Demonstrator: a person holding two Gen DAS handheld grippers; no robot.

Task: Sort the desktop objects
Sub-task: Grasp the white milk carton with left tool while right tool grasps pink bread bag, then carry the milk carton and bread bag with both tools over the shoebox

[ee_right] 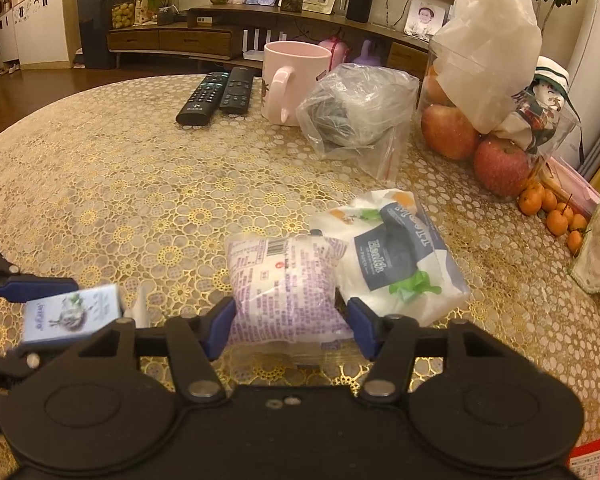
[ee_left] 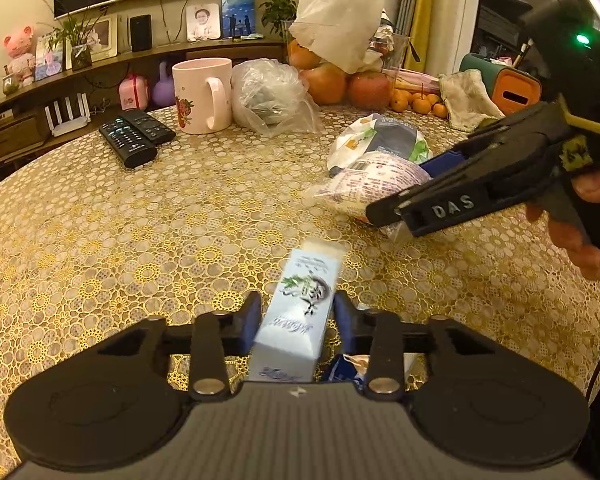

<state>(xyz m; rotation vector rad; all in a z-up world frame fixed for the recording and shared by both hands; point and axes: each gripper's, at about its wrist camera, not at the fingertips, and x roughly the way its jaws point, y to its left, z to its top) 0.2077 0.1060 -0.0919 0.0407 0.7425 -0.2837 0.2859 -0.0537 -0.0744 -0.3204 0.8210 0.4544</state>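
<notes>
A pale blue carton (ee_left: 300,312) with dark brush lettering lies lengthwise between the blue pads of my left gripper (ee_left: 296,308), which press on both its long sides; it tilts a little over the gold lace tablecloth (ee_left: 140,216). The right wrist view shows the same carton (ee_right: 74,312) at the lower left, in the left gripper (ee_right: 56,320). My right gripper (ee_right: 292,316) is shut on a soft tissue pack with purple print (ee_right: 284,280), whose sides bulge around the pads. The left wrist view shows that gripper (ee_left: 400,200) coming in from the right onto the pack (ee_left: 372,180).
A white and grey tissue pack (ee_right: 396,256) lies against the purple one. Further back stand a pink mug (ee_right: 296,80), two remotes (ee_right: 216,96), a clear bag with something dark inside (ee_right: 356,112), apples (ee_right: 500,164), small oranges (ee_right: 552,208) and a white plastic bag (ee_right: 488,40).
</notes>
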